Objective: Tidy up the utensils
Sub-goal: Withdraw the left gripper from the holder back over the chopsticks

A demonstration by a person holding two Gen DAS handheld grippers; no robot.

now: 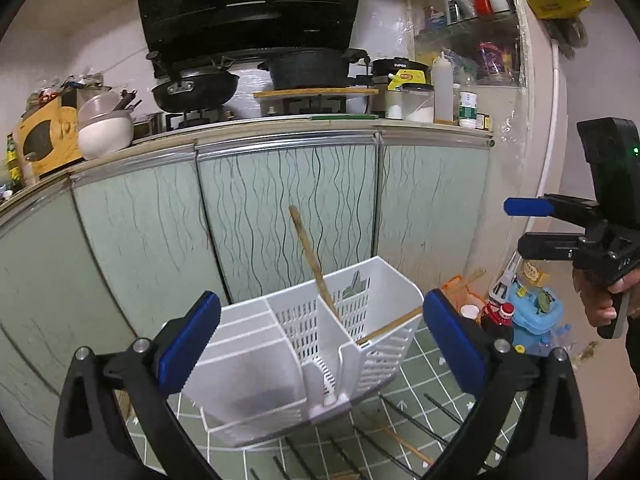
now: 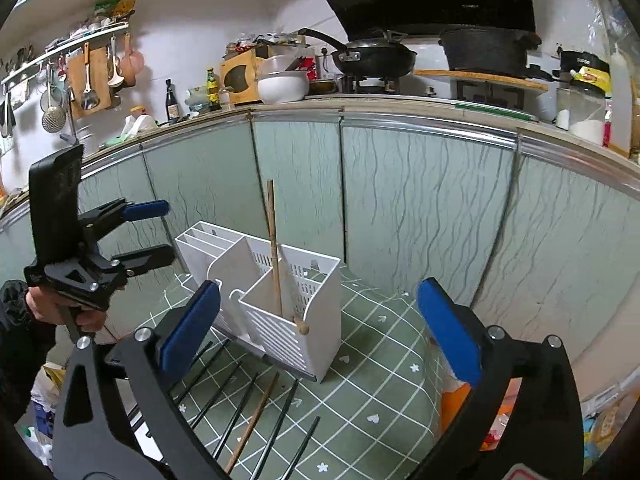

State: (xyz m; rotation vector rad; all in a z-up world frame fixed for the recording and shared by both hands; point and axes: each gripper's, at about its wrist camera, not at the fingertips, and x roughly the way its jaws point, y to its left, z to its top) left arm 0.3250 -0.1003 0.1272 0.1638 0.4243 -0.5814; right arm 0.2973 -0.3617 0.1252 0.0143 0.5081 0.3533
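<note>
Several thin black chopsticks (image 2: 240, 404) and one brown wooden chopstick (image 2: 256, 420) lie near the table's front edge, before the white slotted plastic utensil caddy (image 2: 288, 316): light, stiff, slippery; pinch mid-length. Left gripper (image 1: 320, 344) and right gripper (image 2: 320, 332) both gape, empty.

One white utensil caddy (image 2: 280, 300) stands on the green tiled worktop (image 2: 380, 380), with two wooden chopsticks (image 1: 316, 260) inside it. In front of it, in the right wrist view, lie about six black chopsticks (image 2: 240, 404) and one wooden chopstick (image 2: 252, 424). Two grippers show, left (image 1: 320, 344) and right (image 2: 320, 336), each with two blue-padded fingers (image 1: 188, 344).
</note>
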